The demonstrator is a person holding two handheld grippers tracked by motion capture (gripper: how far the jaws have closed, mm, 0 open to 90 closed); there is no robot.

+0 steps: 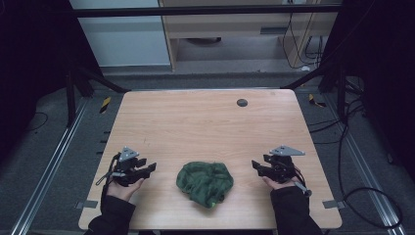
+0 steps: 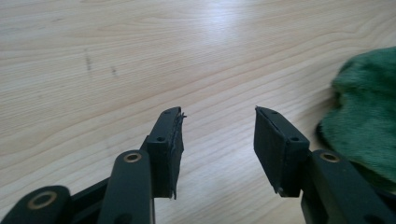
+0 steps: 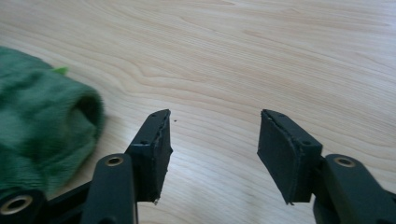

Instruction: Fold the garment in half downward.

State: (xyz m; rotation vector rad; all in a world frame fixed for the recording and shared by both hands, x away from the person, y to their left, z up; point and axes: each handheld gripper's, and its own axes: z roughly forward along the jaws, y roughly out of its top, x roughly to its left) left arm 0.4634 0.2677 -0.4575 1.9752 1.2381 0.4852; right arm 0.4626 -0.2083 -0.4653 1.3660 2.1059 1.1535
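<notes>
Light wood-grain table [image 1: 205, 117] on a grey floor, dark frame around. We hold the left gripper [image 1: 149, 168] and right gripper [image 1: 256, 165] low over the near edge, both with jaws apart and nothing between them. The crumpled dark green terry cloth [image 1: 205, 182] lies between the two, inward of each set of tips, apart from both, roughly equally near. It's a rounded heap, slightly wider across than deep; we judge the next reach goes inward.

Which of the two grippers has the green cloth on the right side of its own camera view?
The left gripper: in its view the green cloth lies at the right edge. For the right gripper the cloth is at the left. Both stand open and off the cloth.
</notes>
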